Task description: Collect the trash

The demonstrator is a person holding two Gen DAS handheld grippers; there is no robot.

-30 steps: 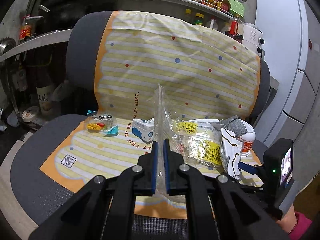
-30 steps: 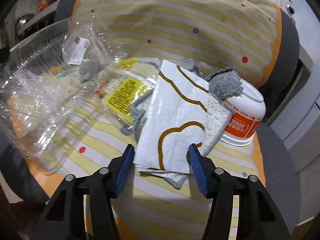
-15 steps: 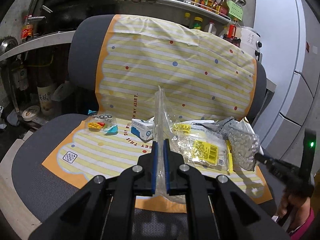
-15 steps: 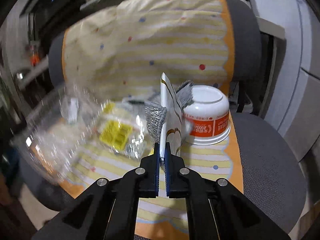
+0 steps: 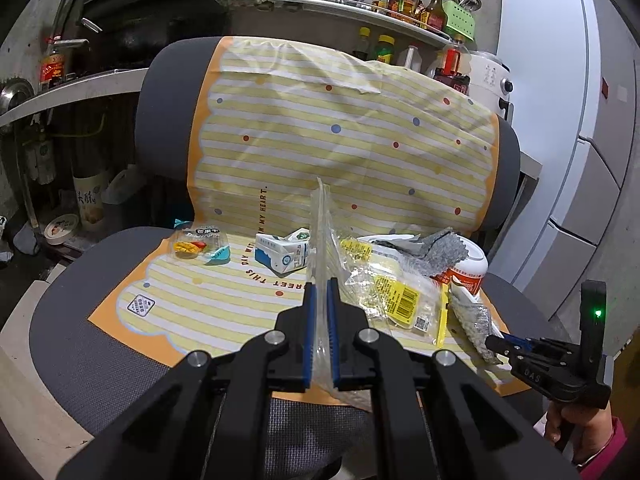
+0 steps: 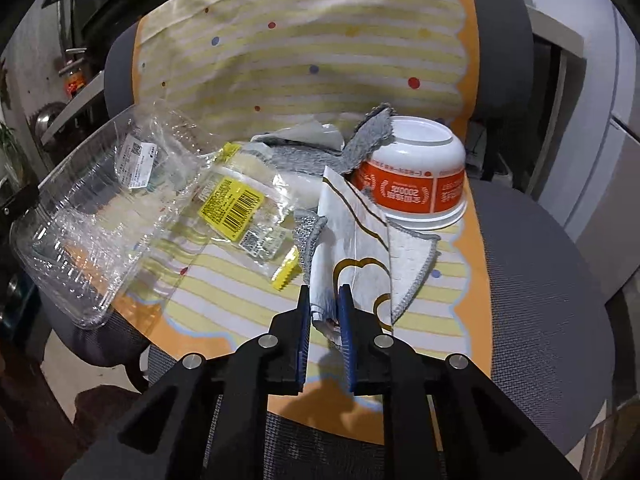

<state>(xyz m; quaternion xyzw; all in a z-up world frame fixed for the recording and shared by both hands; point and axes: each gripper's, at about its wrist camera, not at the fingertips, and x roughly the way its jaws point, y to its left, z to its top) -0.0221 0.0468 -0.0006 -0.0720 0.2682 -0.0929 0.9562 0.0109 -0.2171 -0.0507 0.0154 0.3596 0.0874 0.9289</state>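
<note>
left tool clamped, right tool pinching

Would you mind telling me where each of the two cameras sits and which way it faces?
Left wrist: on the left gripper, facing the chair back across the seat; its fingers pinch a clear plastic bag; the right gripper and a hand show lower right.
Right wrist: on the right gripper, looking across the seat from the right, clamping a white paper wrapper.
Shared: orange-and-white bowl, yellow-labelled packet.
</note>
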